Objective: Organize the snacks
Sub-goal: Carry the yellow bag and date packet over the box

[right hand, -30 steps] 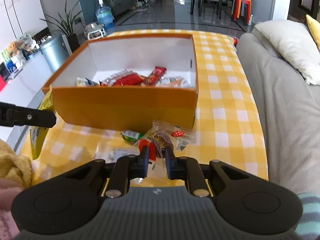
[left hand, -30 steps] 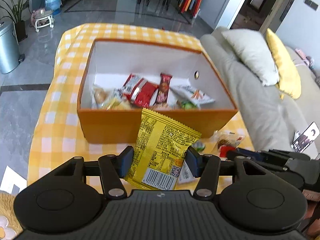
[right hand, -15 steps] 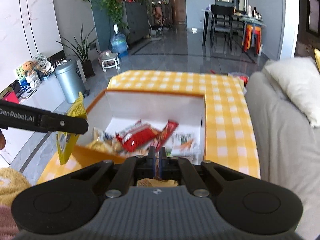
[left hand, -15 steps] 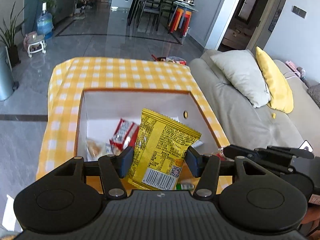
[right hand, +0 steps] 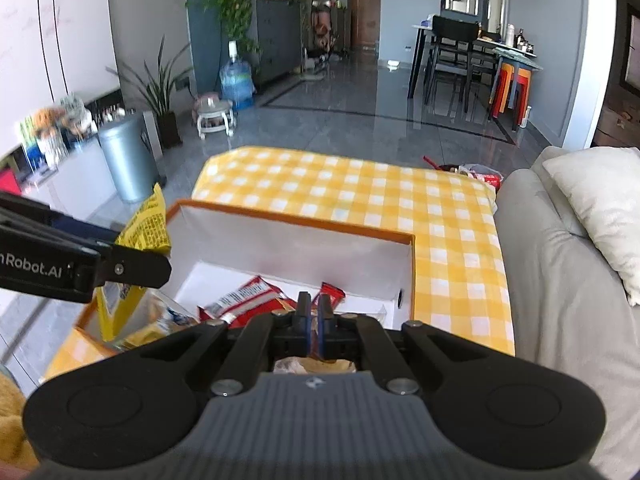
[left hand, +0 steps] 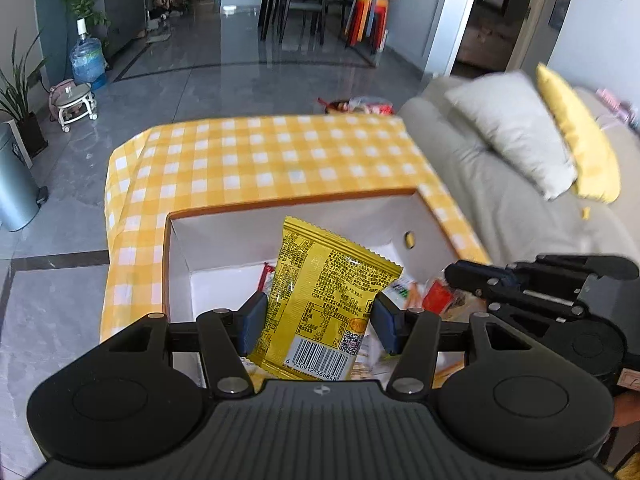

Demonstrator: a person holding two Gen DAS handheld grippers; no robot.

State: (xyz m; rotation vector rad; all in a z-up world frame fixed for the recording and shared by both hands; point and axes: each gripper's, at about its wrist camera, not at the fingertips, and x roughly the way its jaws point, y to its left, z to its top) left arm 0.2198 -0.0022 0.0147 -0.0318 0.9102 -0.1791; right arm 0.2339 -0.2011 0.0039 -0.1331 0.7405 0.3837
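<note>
Over the white-lined orange cardboard box [left hand: 280, 210] on the yellow-checked tablecloth [left hand: 256, 156], we hold our left gripper [left hand: 318, 322] clamped on a crinkled yellow foil snack packet [left hand: 326, 292], upright and seemingly ready to drop among the red wrappers [right hand: 244, 300] below. Beside it, our right gripper [right hand: 314, 314] is pinched tight on a thin clear-wrapped snack [right hand: 312, 365], likely bound for the same box.

— Where? Box [left hand: 288, 204] on the checked tablecloth [left hand: 260, 156], sofa [left hand: 500, 208] to the right, snack packets [right hand: 244, 300] inside.

— And over it? Snack bag [left hand: 328, 296] above the box, dining table [right hand: 476, 46] far behind.
</note>
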